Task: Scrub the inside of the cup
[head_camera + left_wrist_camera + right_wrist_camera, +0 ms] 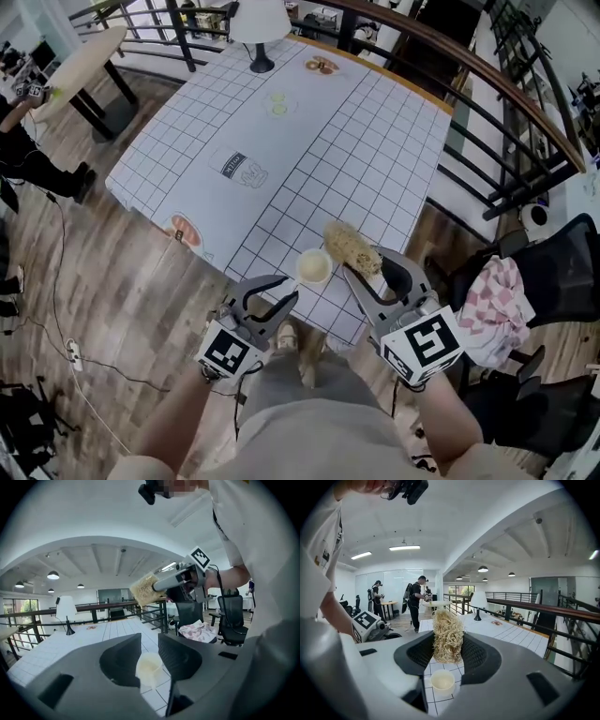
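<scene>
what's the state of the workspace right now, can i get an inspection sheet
surface: table under a white grid cloth.
job's things: cup upright near the table's near edge; scrubber held above the table, not in the cup.
clutter: lamp and small items at the far end.
grippers: left gripper open, cup at its jaw tips, not gripped; right gripper shut on the scrubber.
cables: cable and power strip on the wood floor, left.
surroundings: railing, office chair with checked cloth, people standing further off.
</scene>
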A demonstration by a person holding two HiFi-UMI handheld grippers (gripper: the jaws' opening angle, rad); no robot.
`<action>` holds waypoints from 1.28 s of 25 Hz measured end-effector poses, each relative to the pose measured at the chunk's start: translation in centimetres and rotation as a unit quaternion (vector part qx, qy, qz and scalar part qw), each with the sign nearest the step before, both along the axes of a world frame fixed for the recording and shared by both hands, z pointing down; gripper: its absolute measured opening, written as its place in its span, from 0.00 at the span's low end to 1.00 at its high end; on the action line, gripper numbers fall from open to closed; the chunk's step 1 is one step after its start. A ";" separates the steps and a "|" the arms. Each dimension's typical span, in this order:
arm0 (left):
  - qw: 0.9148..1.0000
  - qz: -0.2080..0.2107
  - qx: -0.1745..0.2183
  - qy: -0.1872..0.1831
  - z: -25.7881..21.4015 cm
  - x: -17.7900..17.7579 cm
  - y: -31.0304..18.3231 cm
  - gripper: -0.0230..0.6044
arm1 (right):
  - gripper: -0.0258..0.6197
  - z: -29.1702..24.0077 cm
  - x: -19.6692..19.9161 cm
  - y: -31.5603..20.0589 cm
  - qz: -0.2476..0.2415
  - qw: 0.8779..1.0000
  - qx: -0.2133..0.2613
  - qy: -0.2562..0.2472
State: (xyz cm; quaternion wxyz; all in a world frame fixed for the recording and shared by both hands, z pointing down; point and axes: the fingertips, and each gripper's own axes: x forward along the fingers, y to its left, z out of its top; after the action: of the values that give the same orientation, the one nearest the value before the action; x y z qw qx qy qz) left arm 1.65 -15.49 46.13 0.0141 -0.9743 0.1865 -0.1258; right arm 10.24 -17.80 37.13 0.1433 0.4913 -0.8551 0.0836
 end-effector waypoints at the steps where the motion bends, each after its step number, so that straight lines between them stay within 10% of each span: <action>1: 1.000 0.007 -0.003 -0.014 1.6 0.1 -0.1 0.21 | 0.28 0.7 -0.2 -0.2 -0.002 1.000 -0.007 0.000; 10: 0.992 0.017 -0.084 -0.097 14.6 0.5 -0.7 0.22 | 0.28 7.2 -1.2 -1.1 -0.024 0.997 -0.069 0.016; 23: 0.989 0.030 -0.111 -0.096 17.4 1.5 -1.6 0.14 | 0.28 10.8 -2.2 -2.4 -0.079 0.989 -0.118 0.049; 32: 0.988 0.032 -0.108 -0.104 17.2 1.7 -1.4 0.14 | 0.28 17.7 -3.0 -0.8 -0.221 0.903 -0.253 0.267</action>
State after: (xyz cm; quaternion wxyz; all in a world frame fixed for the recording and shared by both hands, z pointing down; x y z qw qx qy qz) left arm 3.31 -16.91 63.36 -0.0683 -0.9570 0.1382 -0.2457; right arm 7.27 -18.64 54.88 0.5000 0.2409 -0.8217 0.1292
